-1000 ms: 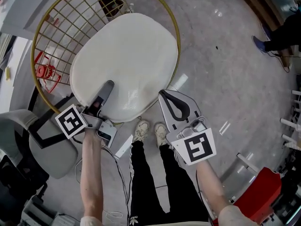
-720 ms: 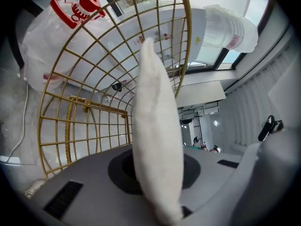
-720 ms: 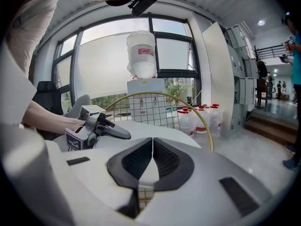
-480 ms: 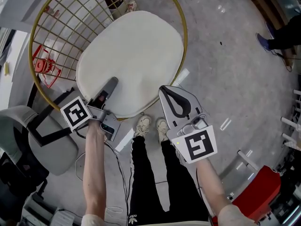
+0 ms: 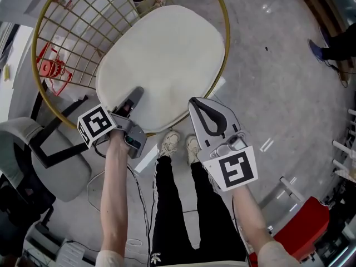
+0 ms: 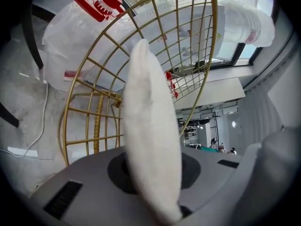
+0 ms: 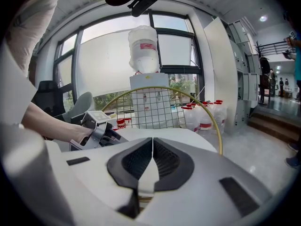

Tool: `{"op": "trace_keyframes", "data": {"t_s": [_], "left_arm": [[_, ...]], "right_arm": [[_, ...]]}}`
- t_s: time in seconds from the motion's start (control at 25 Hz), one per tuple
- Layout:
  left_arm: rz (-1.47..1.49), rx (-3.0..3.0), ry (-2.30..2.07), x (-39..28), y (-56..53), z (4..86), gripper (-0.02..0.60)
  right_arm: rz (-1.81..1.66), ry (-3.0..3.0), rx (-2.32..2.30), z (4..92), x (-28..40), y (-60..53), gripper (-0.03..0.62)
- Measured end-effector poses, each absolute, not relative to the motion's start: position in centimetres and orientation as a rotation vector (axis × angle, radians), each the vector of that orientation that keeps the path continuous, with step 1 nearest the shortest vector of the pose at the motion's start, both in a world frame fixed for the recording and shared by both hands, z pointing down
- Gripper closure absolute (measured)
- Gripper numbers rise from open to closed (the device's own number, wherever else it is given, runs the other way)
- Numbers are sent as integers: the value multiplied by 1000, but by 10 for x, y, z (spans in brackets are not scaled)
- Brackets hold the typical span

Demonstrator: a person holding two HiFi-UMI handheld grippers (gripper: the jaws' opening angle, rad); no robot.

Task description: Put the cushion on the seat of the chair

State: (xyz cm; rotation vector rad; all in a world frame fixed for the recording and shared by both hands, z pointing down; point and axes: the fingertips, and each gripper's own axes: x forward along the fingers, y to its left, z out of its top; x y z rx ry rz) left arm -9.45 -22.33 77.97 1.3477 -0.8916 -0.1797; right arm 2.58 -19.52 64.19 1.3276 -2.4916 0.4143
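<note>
A big white cushion (image 5: 161, 60) lies flat over the round gold wire chair (image 5: 225, 32). My left gripper (image 5: 133, 96) is shut on the cushion's near left edge. In the left gripper view the cushion (image 6: 150, 140) stands edge-on between the jaws of the left gripper (image 6: 155, 173), with the gold chair frame (image 6: 211, 55) behind it. My right gripper (image 5: 193, 102) is shut, with its tips at the cushion's near right edge and no cloth pinched. The right gripper view shows the right gripper (image 7: 152, 142) with pads meeting, the cushion (image 7: 181, 134) just beyond and the left gripper (image 7: 96, 131) at left.
A grey office chair (image 5: 61, 171) stands at the left. My legs and shoes (image 5: 167, 143) are just in front of the gold chair. A red object (image 5: 303, 227) is at lower right. Red-capped water jugs (image 7: 202, 117) and a water dispenser (image 7: 143, 51) stand behind the chair.
The left gripper has sunk with the cushion, which now lies lower and further in over the chair. The right gripper has hardly shifted.
</note>
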Motion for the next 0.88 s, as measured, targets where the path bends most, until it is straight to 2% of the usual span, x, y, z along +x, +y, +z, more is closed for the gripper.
{"op": "trace_keyframes", "data": {"t_s": [0.2, 0.52, 0.88], "left_arm": [[-111, 1331, -952, -99, -222, 798, 515], [-4, 1322, -1058, -109, -214, 817, 393], [173, 1301, -1233, -119, -211, 825, 331]], "right_arm": [[416, -2491, 1331, 645, 25, -199, 576], [435, -2474, 1340, 654, 27, -197, 576], [472, -2443, 1334, 659, 33, -186, 576]]}}
